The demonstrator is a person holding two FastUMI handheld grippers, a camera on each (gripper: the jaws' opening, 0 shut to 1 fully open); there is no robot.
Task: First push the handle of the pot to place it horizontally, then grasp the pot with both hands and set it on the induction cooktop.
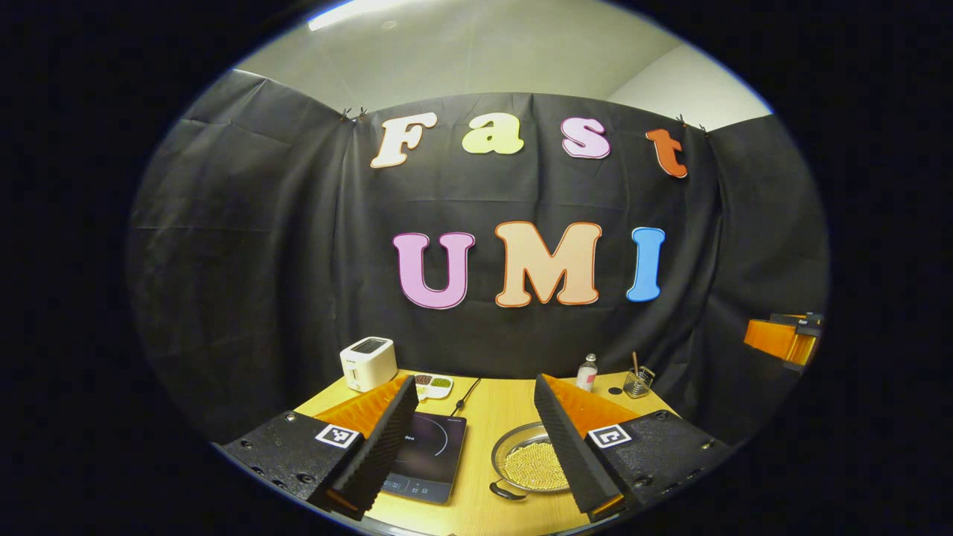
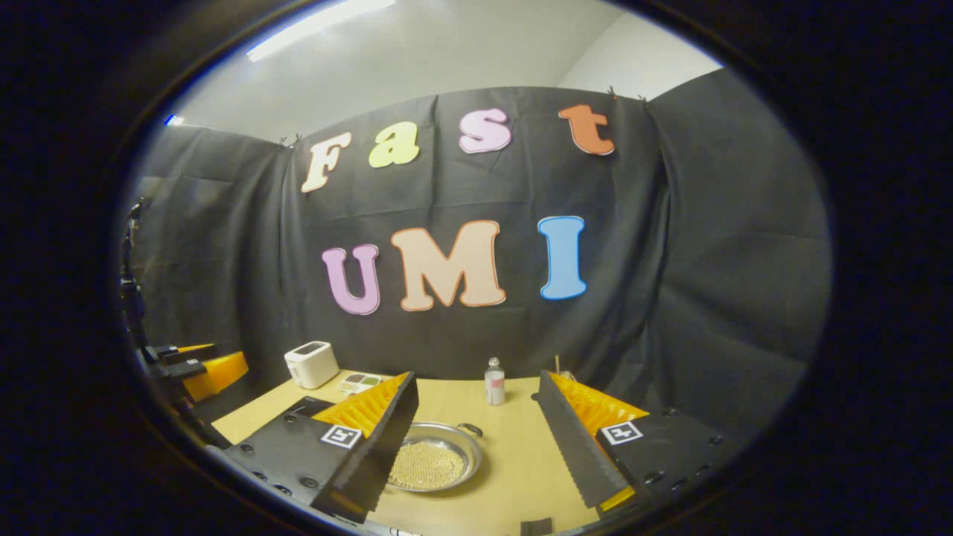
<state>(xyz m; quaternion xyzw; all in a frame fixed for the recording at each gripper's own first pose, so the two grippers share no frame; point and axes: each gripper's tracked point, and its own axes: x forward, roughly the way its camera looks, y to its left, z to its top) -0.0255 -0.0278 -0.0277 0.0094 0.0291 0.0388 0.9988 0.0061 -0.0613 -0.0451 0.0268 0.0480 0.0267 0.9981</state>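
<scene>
In the left gripper view, the left gripper [image 1: 470, 454] hangs over the near table edge with its fingers spread wide, holding nothing. Between them lie the induction cooktop [image 1: 428, 455], its near left corner hidden by the left finger, and to its right the pot [image 1: 530, 464], whose right side the right finger covers; a small dark handle shows at its near rim. In the right gripper view, the right gripper [image 2: 482, 454] is also wide and empty, with the pot [image 2: 435, 455] behind its left finger, a handle at the far rim. Farther back on the wooden table [image 1: 499, 406] stand a white toaster [image 1: 368, 362], a sectioned dish [image 1: 433, 385], a bottle [image 1: 587, 372] and a wire holder [image 1: 638, 381]; their contents are hard to make out.
</scene>
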